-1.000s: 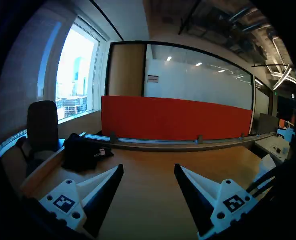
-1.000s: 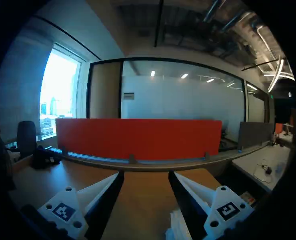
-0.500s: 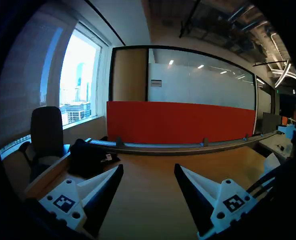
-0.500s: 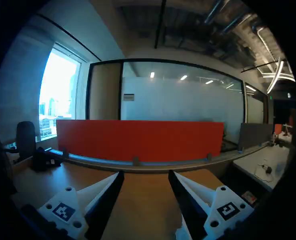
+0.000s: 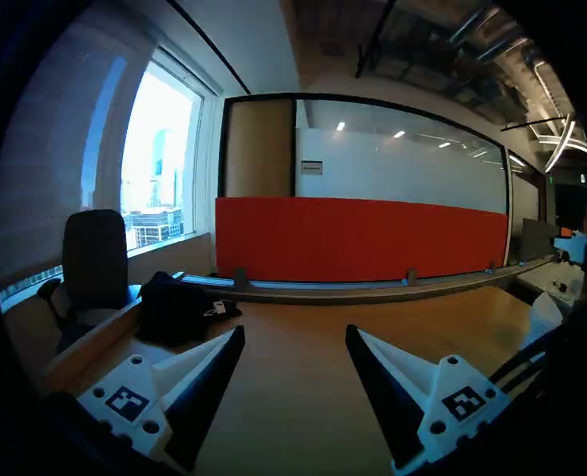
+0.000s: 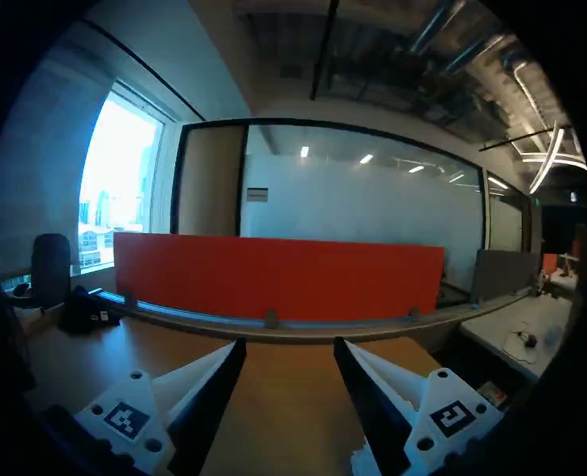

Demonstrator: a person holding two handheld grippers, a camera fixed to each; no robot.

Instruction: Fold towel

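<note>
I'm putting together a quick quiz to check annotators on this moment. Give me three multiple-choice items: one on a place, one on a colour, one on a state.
1. Where is the black fabric bundle?
A. on the light wooden desk, ahead and to the left of the left gripper
B. on the floor
C. between the gripper's fingers

2. What colour is the long divider panel behind the desk?
A. blue
B. red
C. green

3. How is the left gripper?
A. shut on a towel
B. shut, empty
C. open, empty

Answers:
1 A: the bundle lies on the desktop beside the black office chair.
2 B: the panel is plainly red.
3 C: bare desk shows between its spread fingers.
</note>
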